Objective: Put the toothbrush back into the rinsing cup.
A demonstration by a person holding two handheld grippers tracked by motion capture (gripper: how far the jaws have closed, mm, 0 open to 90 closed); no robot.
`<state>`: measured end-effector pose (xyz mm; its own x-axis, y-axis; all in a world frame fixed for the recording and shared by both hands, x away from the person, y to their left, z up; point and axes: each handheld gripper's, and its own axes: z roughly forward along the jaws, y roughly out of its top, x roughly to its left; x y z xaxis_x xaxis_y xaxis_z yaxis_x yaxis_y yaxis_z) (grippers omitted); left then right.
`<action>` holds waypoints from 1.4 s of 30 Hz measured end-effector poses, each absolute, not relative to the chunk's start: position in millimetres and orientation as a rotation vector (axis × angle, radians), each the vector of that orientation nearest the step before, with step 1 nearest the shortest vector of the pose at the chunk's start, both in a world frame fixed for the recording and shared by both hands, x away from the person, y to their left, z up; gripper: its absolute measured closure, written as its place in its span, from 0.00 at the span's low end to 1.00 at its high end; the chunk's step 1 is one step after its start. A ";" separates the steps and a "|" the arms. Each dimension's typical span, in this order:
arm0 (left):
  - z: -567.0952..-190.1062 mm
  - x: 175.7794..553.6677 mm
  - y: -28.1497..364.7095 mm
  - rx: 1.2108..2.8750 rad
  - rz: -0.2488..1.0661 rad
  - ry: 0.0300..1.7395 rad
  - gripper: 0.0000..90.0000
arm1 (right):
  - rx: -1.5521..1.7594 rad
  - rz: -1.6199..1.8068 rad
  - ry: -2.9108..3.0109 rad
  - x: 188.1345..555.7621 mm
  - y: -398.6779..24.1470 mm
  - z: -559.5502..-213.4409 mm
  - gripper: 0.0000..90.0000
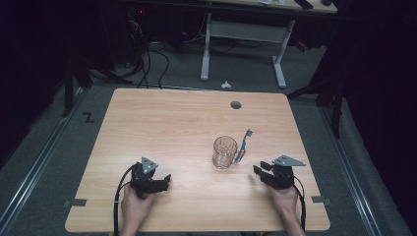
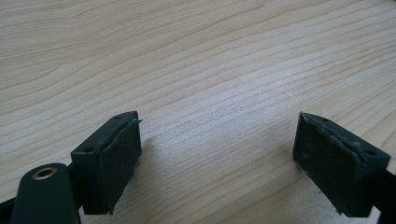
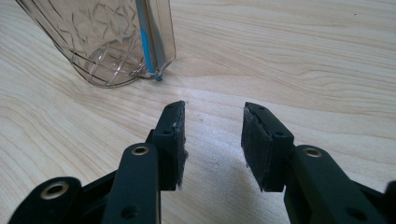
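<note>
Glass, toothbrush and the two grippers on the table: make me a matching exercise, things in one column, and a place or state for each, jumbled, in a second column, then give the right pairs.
Things:
1. glass
2. toothbrush
3. left gripper
4. right gripper

Places or states:
A. leans on the outside of the glass, bristle end up
B. jaws open on bare wood, away from the glass
C. stands upright on the table, clear, with a cut diamond pattern
D. jaws open, pointing at the foot of the glass, touching nothing

Pairs: 1-C, 2-A, 3-B, 4-D
</note>
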<state>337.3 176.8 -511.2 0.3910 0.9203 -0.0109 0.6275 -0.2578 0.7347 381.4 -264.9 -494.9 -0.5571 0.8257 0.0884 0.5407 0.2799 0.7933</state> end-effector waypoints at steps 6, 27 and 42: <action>-511.2 337.3 176.8 1.988 0.566 1.322 0.18 | 1.234 1.132 2.227 383.1 -261.6 -498.8 0.66; -511.2 337.2 176.8 1.988 0.566 1.322 0.17 | 1.182 0.996 2.276 385.0 -253.8 -504.4 0.57; -511.2 337.0 176.8 1.988 0.566 1.324 0.17 | 1.210 0.974 2.261 384.4 -253.6 -504.7 0.44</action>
